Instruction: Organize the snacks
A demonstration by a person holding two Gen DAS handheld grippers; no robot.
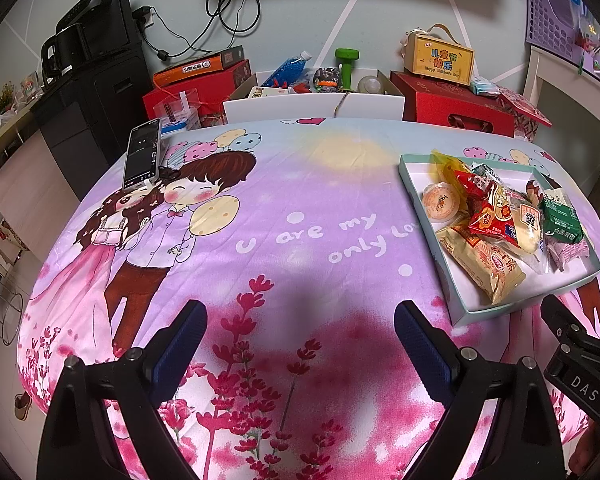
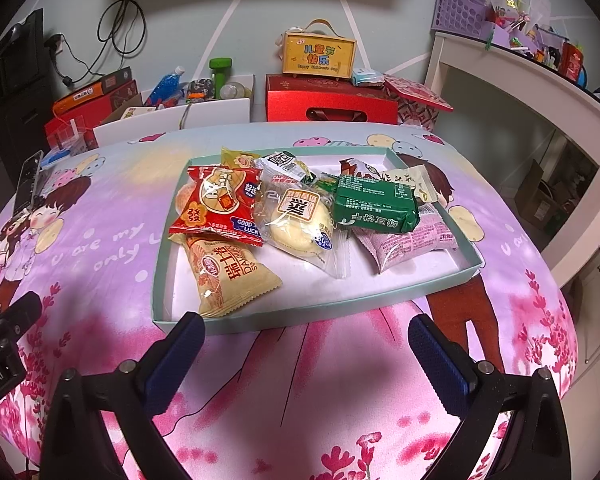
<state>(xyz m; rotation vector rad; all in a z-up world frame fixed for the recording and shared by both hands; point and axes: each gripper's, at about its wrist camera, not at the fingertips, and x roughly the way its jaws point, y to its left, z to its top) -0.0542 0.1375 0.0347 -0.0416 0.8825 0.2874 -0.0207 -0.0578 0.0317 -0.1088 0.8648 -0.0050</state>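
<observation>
A shallow pale-green tray (image 2: 300, 314) (image 1: 496, 312) on the cartoon-print tablecloth holds several wrapped snacks: a red pack (image 2: 220, 204), a tan pack (image 2: 228, 276), a clear-wrapped bun (image 2: 300, 224), a green pack (image 2: 374, 208) and a lilac pack (image 2: 408, 242). An orange jelly cup (image 1: 440, 202) lies at the tray's left side. My right gripper (image 2: 304, 340) is open just in front of the tray's near wall, nothing between its fingers. My left gripper (image 1: 300, 328) is open over bare cloth, left of the tray.
A phone (image 1: 142, 154) stands propped at the table's far left. Behind the table sit white boxes (image 1: 314, 106), red gift boxes (image 1: 456, 106) and a yellow carry box (image 1: 440, 58). A white shelf (image 2: 520, 80) stands at the right. The other gripper (image 1: 580, 364) shows at right.
</observation>
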